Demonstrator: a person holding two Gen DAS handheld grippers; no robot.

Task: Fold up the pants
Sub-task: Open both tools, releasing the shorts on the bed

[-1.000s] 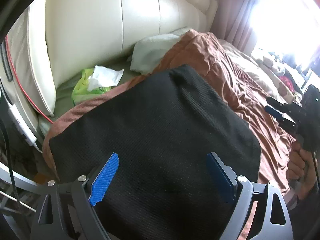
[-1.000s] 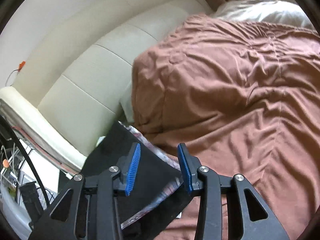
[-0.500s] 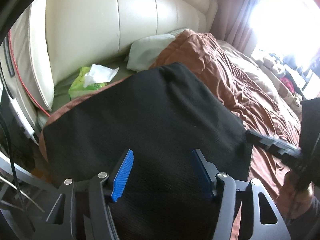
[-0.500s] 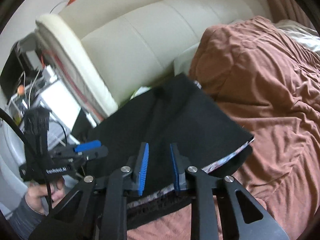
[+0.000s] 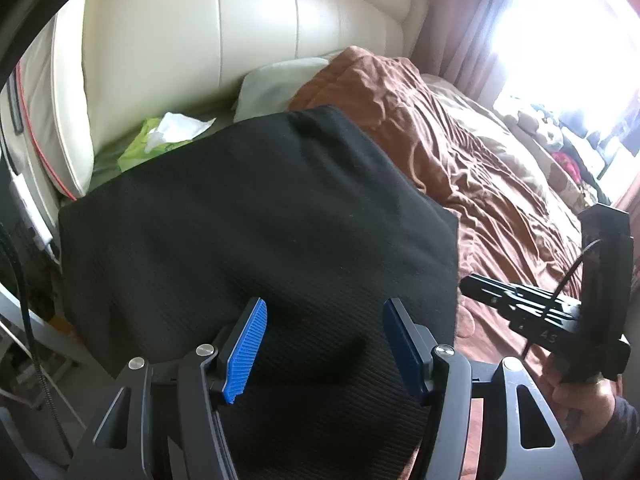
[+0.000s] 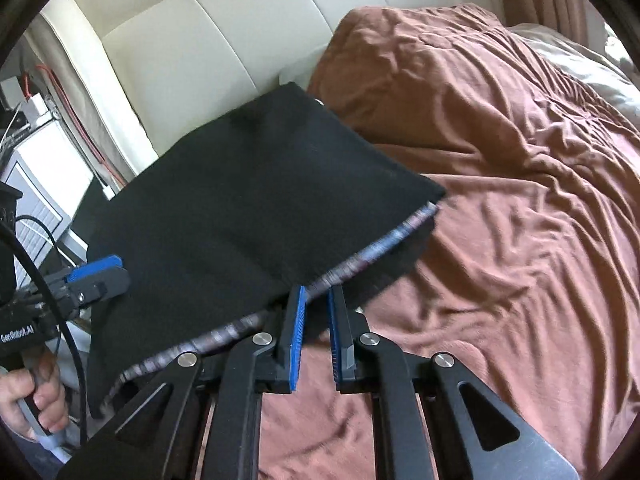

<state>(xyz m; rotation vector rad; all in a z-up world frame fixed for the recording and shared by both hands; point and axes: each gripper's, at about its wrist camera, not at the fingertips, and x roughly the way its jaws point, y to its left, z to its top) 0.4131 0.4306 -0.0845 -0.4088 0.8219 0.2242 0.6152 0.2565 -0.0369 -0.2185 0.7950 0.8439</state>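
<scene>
Pants [image 5: 256, 216], black and folded into a flat block, lie on the brown duvet [image 5: 472, 168] at the end of the bed nearest the cream headboard [image 5: 192, 40]. In the left wrist view the left claw [image 5: 324, 340] hangs over the near part of the pants, its blue pads set well apart with black cloth showing between them; whether the pads touch the cloth cannot be told. In the right wrist view the right claw [image 6: 317, 320] sits at the near edge of the pants, where a striped inner band [image 6: 372, 256] shows, and its narrow jaws pinch that edge. A hand [image 6: 28, 396] grips the left claw's handle, which bears the white lettering "GenRobot.AI". Against the headboard, beyond the pants, lie a green tissue pack [image 5: 160, 140] and a pale pillow [image 5: 276, 84].
</scene>
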